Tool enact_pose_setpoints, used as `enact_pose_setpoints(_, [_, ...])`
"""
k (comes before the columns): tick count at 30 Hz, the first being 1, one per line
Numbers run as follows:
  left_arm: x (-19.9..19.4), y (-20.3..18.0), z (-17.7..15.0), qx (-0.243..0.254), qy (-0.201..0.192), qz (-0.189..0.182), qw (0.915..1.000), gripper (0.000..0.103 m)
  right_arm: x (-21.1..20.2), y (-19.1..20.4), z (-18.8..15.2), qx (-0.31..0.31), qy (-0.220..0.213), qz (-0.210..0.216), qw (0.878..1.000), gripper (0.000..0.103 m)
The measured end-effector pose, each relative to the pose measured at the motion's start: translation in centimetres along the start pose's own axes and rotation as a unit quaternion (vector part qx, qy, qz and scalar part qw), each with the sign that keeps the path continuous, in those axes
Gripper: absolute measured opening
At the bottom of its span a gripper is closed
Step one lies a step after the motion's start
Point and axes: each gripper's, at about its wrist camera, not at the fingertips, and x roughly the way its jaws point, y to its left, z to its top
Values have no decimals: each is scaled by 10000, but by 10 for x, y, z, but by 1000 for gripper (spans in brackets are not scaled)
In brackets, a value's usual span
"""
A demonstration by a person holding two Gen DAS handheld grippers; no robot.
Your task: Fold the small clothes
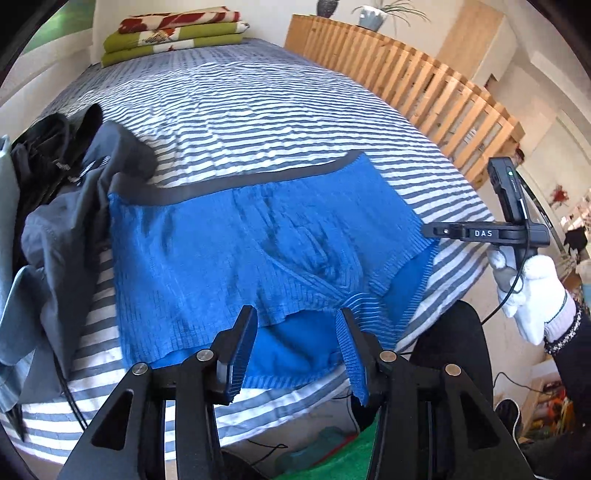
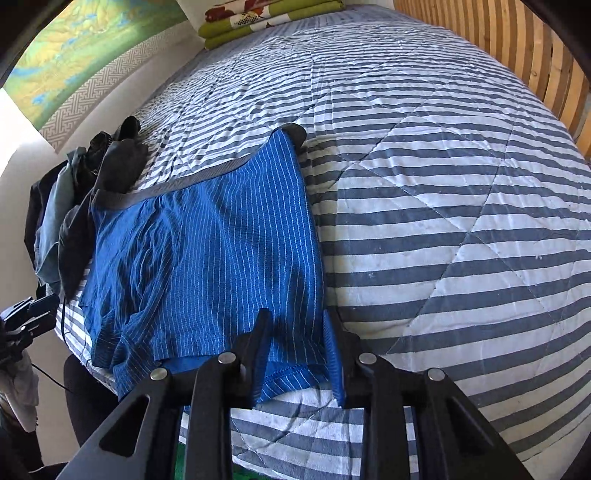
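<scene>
Blue striped boxer shorts (image 1: 229,251) with a grey waistband (image 1: 229,184) lie flat on the striped quilt (image 1: 258,110), legs towards me. My left gripper (image 1: 295,314) hovers open over the near hem of one leg, with cloth showing between its fingers. In the right wrist view the shorts (image 2: 207,251) fill the left centre. My right gripper (image 2: 295,315) is open and straddles the near hem at the shorts' right edge. The right gripper (image 1: 436,232) also shows from the side in the left wrist view, held by a white-gloved hand (image 1: 532,291).
A heap of dark and grey clothes (image 1: 66,206) lies left of the shorts and touches the waistband corner. Folded green and red blankets (image 1: 173,33) sit at the bed's far end. A wooden slatted rail (image 1: 406,77) runs along the right side. The bed's edge is just below the grippers.
</scene>
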Motion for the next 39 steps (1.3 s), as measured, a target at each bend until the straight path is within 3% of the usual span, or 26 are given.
enact_pose_setpoints(5, [40, -70, 28, 609, 72, -326, 9976, 48, -16, -12, 10, 250, -144, 335, 9990, 26])
enact_pose_setpoints(10, [99, -142, 53, 1030, 313, -709, 9917, 53, -25, -29, 26, 476, -312, 260, 9980, 26])
enact_pose_setpoints(12, [121, -167, 62, 1247, 365, -672, 9892, 60, -30, -40, 31, 599, -361, 296, 9971, 26])
enact_pose_setpoints(16, [165, -197, 68, 1422, 613, -532, 9865, 62, -38, -65, 39, 841, -454, 325, 9949, 26])
enact_pose_setpoints(19, [189, -199, 71, 1367, 721, -388, 9872, 62, -41, -81, 47, 971, -471, 372, 9935, 26])
enact_pose_setpoints(20, [196, -196, 72, 1275, 738, -379, 9884, 54, -40, -85, 49, 1003, -460, 419, 9930, 26])
enact_pose_setpoints(22, [196, -186, 74, 1053, 632, -331, 9919, 16, -37, -90, 56, 1027, -436, 525, 9924, 26])
enact_pose_setpoints(23, [195, -177, 76, 835, 626, -504, 9933, 6, -34, -90, 60, 1020, -421, 582, 9922, 27])
enact_pose_setpoints(26, [181, -144, 78, 2, 514, -1006, 9936, 4, -20, -85, 75, 972, -374, 781, 9915, 31])
enact_pose_setpoints(29, [157, -125, 73, -316, 235, -1268, 9911, 4, 0, -73, 93, 946, -279, 1043, 9896, 37])
enact_pose_setpoints(32, [140, -119, 67, -396, 47, -1387, 9895, 4, 25, -55, 112, 891, -67, 1344, 9869, 43])
enact_pose_setpoints(39, [136, -127, 68, -223, -22, -1472, 9889, 4, 78, -27, 142, 1164, 420, 1648, 9785, 43])
